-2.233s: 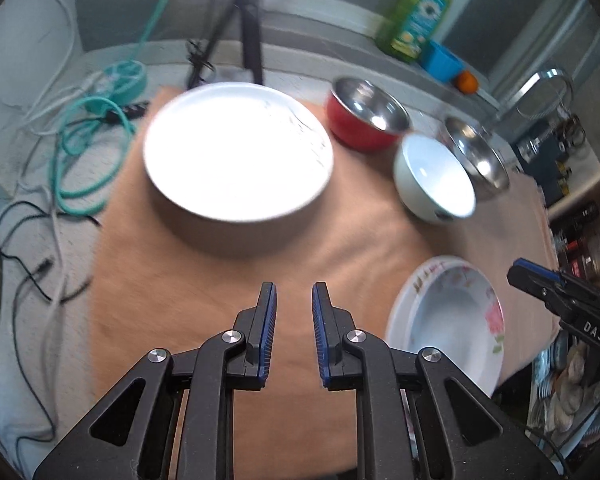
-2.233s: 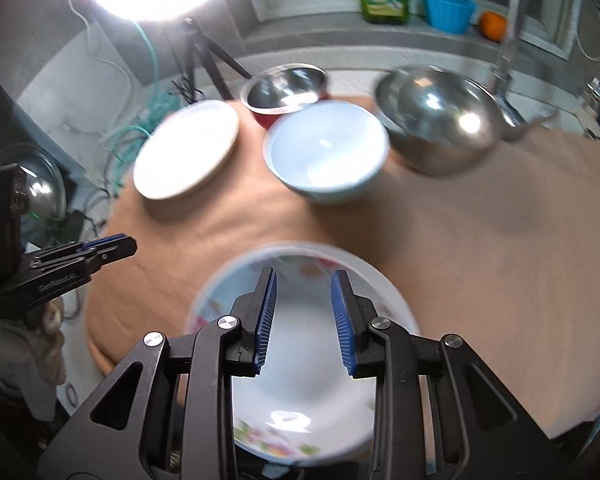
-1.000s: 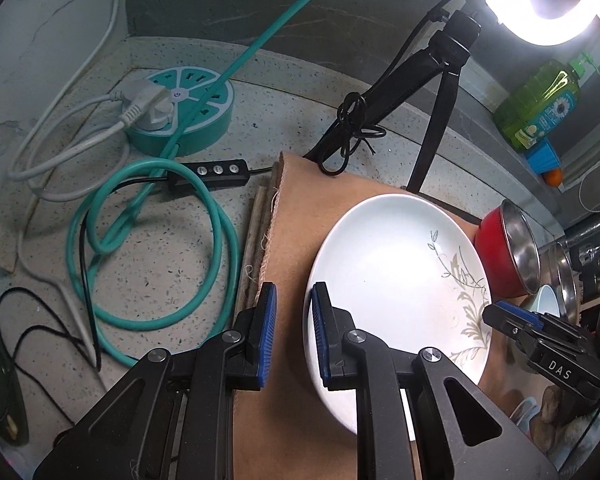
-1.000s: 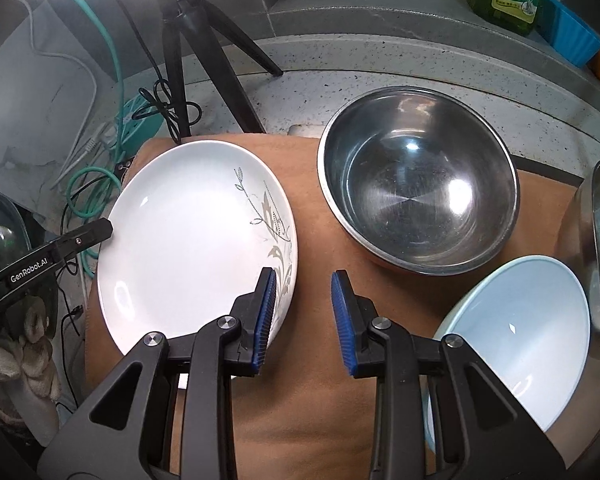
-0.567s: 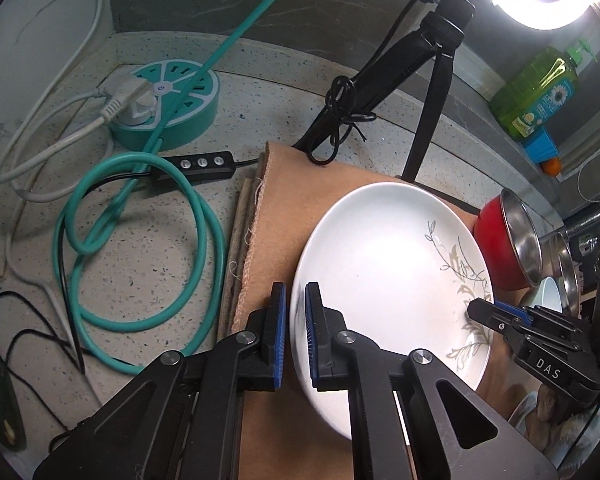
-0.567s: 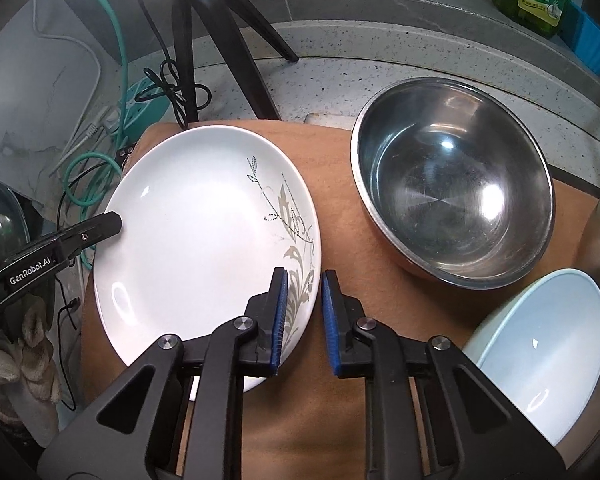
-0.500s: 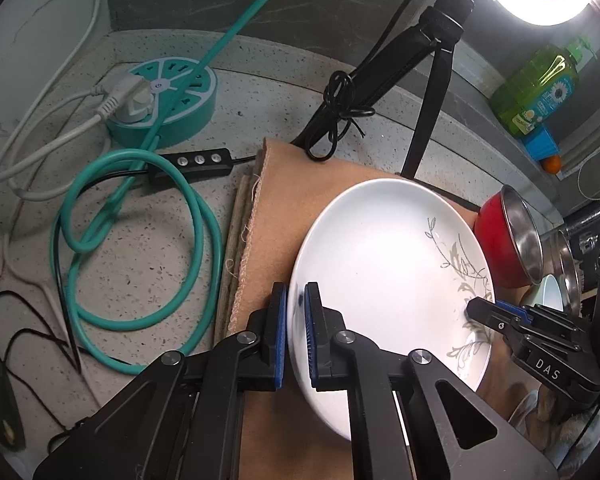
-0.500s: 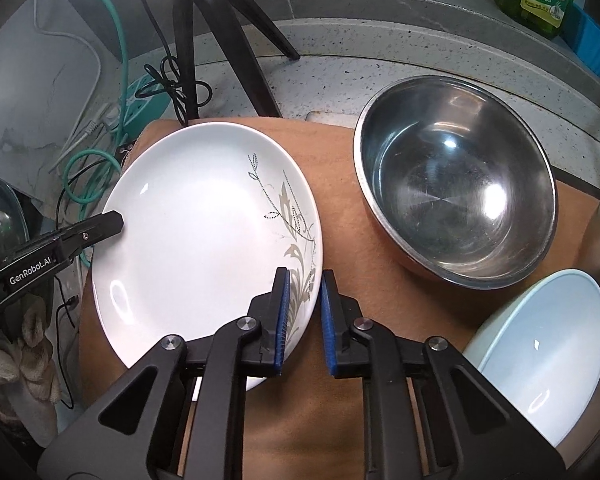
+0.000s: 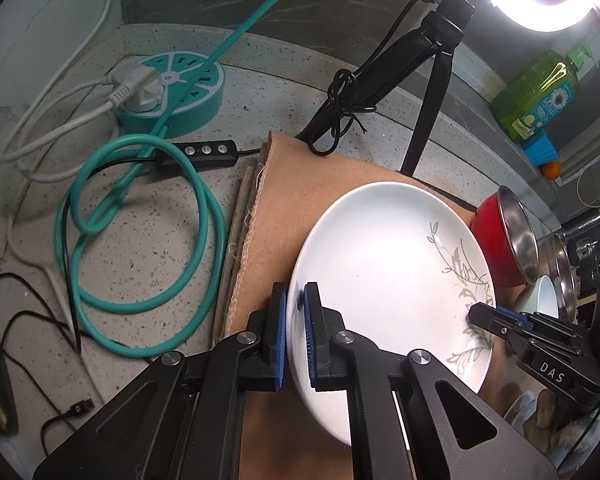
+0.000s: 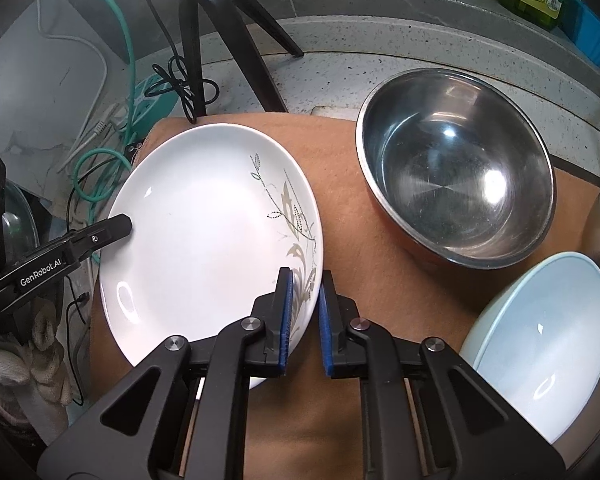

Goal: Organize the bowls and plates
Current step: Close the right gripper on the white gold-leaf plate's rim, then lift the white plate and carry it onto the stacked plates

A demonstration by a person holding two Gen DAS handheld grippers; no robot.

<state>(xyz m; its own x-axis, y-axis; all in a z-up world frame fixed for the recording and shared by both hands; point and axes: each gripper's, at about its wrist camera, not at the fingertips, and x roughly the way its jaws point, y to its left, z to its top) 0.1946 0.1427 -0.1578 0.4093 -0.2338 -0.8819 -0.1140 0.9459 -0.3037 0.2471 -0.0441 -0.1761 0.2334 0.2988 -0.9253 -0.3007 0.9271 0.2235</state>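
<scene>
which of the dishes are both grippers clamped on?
The white plate with the grey leaf print: left gripper and right gripper pinch opposite rims. The steel bowl and pale blue bowl sit untouched.

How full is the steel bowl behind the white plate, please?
Empty: the steel bowl shows only its bare, shiny inside, with nothing in it, as it sits on the brown mat.

Glossy ceramic plate, matt cloth
</scene>
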